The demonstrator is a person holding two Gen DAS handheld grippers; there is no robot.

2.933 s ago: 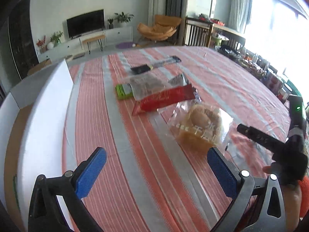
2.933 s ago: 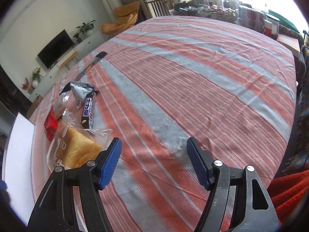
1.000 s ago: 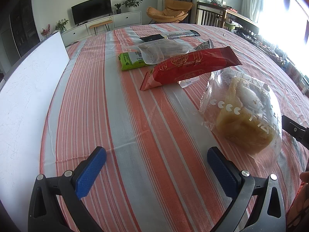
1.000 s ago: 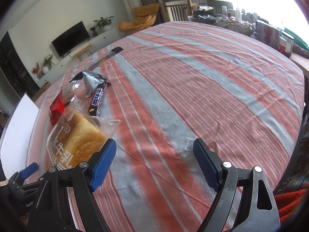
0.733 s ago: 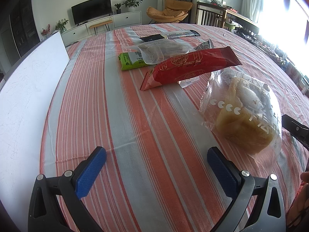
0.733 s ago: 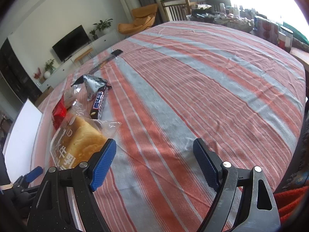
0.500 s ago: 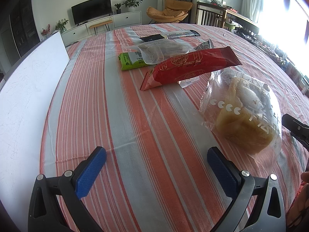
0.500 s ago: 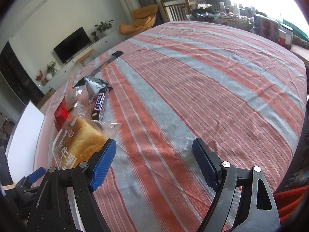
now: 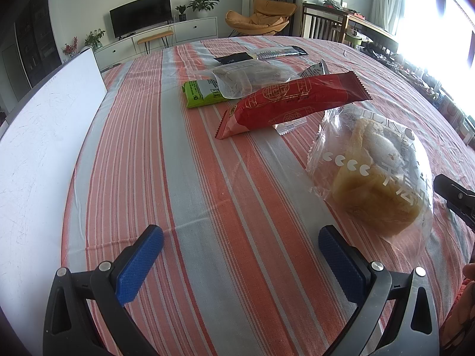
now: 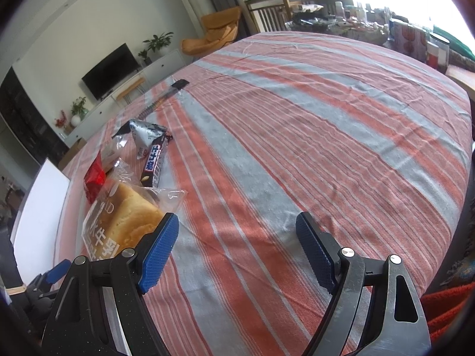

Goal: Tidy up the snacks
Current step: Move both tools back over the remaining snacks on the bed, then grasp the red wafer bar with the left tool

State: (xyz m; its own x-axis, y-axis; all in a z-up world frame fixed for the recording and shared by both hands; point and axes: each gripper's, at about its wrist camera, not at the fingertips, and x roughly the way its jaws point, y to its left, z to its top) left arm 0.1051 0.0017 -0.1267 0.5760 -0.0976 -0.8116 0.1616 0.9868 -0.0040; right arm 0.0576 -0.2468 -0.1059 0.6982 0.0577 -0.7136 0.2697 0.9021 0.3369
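Several snacks lie on a red and grey striped tablecloth [image 9: 190, 195]. A clear bag of bread [image 9: 377, 175] sits nearest, right of my left gripper [image 9: 237, 252], which is open over bare cloth. Behind the bread lie a red packet [image 9: 291, 103], a green packet [image 9: 202, 96] and a clear bag of cake [image 9: 249, 78]. In the right wrist view the bread bag [image 10: 124, 222] touches the left finger of my open right gripper [image 10: 237, 243]. A dark chocolate bar [image 10: 154, 160] and a silver packet [image 10: 145, 133] lie beyond it.
A white board [image 9: 38, 154] runs along the table's left side. Two long dark packets [image 9: 261, 55] lie at the far end. A chair [image 9: 258, 20], a TV cabinet and a cluttered side table [image 10: 356, 17] stand beyond the table.
The left view holds still. The right gripper has rolled and shifted slightly, so the bread bag sits a bit closer to its left finger.
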